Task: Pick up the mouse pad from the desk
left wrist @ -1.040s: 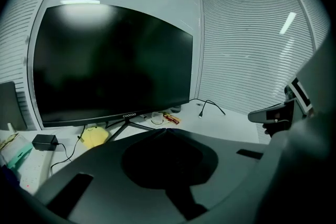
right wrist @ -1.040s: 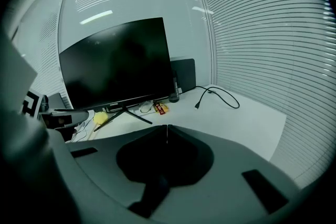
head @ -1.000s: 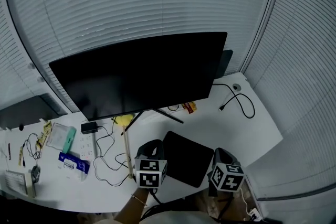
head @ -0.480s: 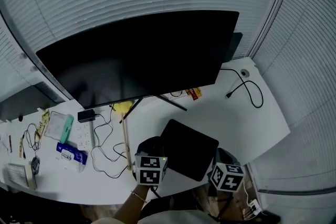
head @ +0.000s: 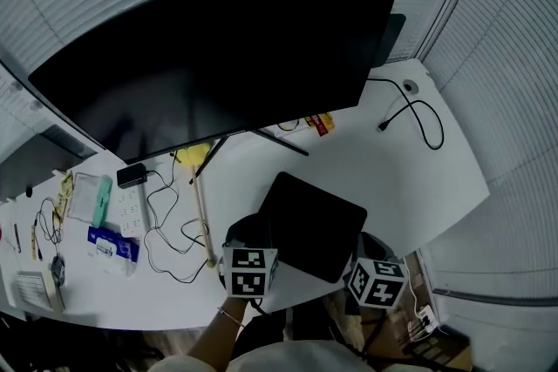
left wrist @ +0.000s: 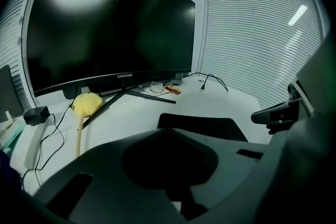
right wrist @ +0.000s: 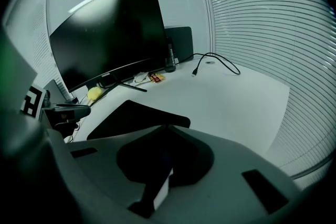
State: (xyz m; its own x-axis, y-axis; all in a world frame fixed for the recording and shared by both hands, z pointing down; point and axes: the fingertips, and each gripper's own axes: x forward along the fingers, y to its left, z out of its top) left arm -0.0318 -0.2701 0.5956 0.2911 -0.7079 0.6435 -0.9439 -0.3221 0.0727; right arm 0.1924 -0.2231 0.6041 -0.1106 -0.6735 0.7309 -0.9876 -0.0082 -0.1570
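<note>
In the head view the black mouse pad lies flat on the desk in front of the monitor, and the left gripper and the right gripper are on its side away from the monitor. In the left gripper view the jaws are closed together and hold nothing, and the pad lies beyond them toward the monitor. In the right gripper view the jaws are likewise together and empty, with the pad between them and the monitor.
</note>
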